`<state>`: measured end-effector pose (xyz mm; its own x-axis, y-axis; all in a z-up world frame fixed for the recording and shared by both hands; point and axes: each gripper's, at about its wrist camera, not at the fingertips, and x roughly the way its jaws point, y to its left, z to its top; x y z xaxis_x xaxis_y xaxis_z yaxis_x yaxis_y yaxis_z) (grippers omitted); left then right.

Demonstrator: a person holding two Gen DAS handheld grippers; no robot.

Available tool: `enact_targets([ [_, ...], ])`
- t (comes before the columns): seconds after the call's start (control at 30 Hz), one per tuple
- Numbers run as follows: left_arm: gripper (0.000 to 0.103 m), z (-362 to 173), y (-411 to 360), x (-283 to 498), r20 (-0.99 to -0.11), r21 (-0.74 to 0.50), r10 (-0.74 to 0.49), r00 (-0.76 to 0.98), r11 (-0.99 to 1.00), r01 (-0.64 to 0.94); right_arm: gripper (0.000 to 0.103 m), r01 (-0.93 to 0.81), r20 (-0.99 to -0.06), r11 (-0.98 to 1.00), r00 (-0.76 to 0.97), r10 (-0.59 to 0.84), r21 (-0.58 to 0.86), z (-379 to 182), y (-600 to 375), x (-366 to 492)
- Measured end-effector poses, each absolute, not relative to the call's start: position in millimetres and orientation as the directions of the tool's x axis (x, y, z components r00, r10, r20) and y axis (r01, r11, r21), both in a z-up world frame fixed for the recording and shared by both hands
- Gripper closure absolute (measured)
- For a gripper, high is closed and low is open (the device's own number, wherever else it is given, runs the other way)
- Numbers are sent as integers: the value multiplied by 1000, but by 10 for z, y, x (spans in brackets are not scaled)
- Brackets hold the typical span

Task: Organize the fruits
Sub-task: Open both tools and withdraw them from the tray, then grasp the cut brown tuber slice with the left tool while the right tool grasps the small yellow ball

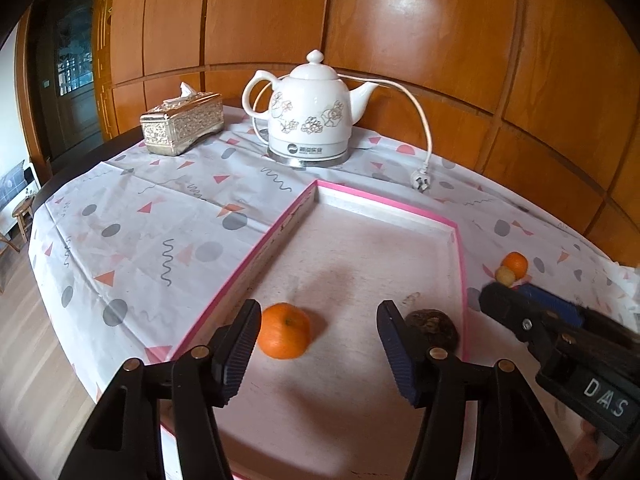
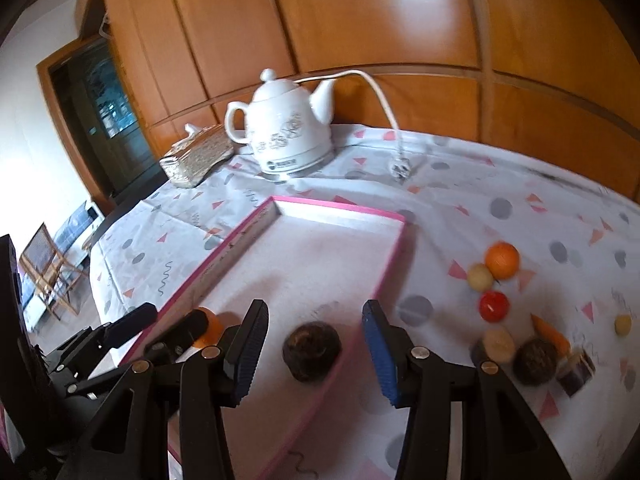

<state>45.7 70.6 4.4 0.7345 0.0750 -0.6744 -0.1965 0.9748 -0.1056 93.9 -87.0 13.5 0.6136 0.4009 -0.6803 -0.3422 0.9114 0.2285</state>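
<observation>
A pink-rimmed white tray [image 1: 400, 204] [image 2: 340, 206] lies on the patterned cloth. In it sit an orange [image 1: 284, 331] and a dark brown round fruit [image 1: 434, 326] [image 2: 312, 350]. My left gripper [image 1: 318, 346] is open and empty just above the tray, with the orange beside its left finger. My right gripper [image 2: 314, 350] is open and empty around the brown fruit without touching it; it shows in the left wrist view [image 1: 516, 304]. Right of the tray lie an orange [image 2: 502, 260], a pale small fruit [image 2: 479, 276], a red fruit [image 2: 494, 306], another brown fruit [image 2: 536, 360] and several other pieces.
A white floral kettle [image 1: 310, 116] [image 2: 286, 136] stands behind the tray, its cord and plug [image 1: 420, 180] trailing to the right. A gold tissue box [image 1: 182, 124] sits at the back left. A wooden panel wall runs behind the table; the table edge drops off on the left.
</observation>
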Motion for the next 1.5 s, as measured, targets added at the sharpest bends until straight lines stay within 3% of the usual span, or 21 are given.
enact_targets([
  [0.8, 42, 27, -267, 370, -687, -94, -137, 713, 991, 100, 53, 35, -720, 981, 684, 117, 192, -283, -2212, 461],
  [1.07, 52, -86, -616, 494, -708, -114, -221, 671, 973, 200, 53, 103, -726, 976, 684, 72, 194, -325, -2467, 424],
  [1.5, 52, -210, -980, 823, -723, -157, -300, 623, 949, 274, 53, 179, -743, 965, 669, 24, 193, -438, -2765, 438],
])
